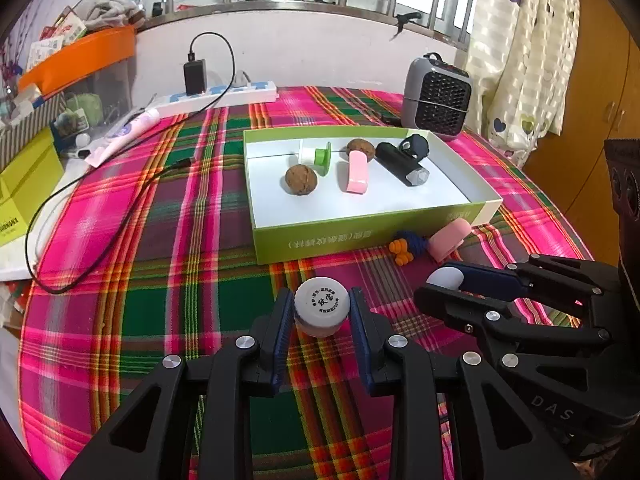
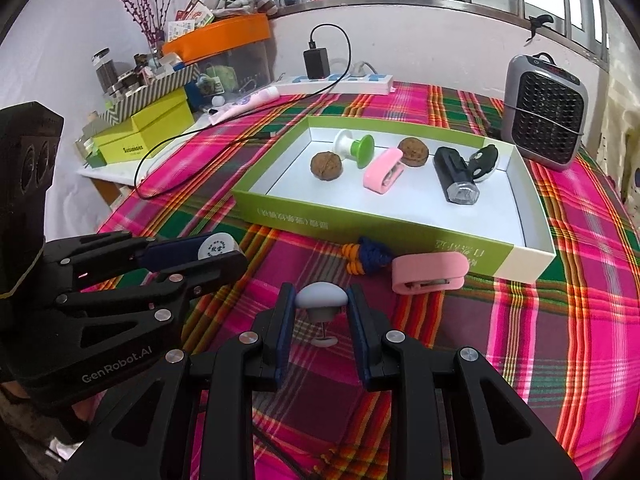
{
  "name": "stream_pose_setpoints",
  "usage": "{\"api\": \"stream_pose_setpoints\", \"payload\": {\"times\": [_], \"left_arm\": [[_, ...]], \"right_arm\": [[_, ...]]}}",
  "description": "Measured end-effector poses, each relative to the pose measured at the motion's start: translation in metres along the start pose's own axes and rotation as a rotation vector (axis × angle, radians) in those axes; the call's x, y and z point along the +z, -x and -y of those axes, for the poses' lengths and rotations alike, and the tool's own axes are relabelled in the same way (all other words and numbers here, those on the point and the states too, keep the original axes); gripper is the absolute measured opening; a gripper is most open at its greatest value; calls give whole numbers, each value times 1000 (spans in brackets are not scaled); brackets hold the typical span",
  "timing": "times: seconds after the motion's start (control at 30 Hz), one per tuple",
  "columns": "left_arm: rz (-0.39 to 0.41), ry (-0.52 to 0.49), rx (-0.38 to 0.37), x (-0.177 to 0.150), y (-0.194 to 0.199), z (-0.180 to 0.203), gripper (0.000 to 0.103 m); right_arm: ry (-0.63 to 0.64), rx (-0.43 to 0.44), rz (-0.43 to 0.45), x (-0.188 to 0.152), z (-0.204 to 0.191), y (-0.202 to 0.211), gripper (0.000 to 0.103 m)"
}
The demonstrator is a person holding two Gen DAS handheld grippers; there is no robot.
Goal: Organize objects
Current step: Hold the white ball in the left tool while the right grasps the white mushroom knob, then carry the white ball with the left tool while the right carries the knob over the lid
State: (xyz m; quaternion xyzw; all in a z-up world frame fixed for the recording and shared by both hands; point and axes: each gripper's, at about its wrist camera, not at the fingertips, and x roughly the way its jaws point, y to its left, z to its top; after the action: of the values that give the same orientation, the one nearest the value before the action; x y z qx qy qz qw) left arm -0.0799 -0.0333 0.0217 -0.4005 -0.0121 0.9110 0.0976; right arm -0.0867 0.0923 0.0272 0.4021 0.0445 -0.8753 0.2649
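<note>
The left gripper (image 1: 322, 312) is clamped on a small white jar (image 1: 322, 307) above the plaid tablecloth (image 1: 160, 312). The right gripper (image 2: 320, 306) is clamped on a white knob (image 2: 321, 300). Both hover near the green box's (image 2: 360, 226) front wall; bare white floor shows toward the box's right end.

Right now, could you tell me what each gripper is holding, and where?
Left gripper: small white jar, by its sides. Right gripper: mushroom-shaped white piece, by its cap.
</note>
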Motion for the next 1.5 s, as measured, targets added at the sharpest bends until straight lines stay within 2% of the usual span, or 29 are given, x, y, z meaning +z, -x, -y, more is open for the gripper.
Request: {"api": "stream_pose_setpoints", "payload": {"times": [0.5,0.93,1.5], "left_arm": [[46,-8,-2,16,11,1,26],[59,7,0,37,0,-4,26],[17,9,-4,63,-39,-5,26]], "right_arm": [[11,-10,51,14,4,12,27],[-14,-42,75,38,24,8,27],[-32,-84,20,69,55,-31,27]]}}
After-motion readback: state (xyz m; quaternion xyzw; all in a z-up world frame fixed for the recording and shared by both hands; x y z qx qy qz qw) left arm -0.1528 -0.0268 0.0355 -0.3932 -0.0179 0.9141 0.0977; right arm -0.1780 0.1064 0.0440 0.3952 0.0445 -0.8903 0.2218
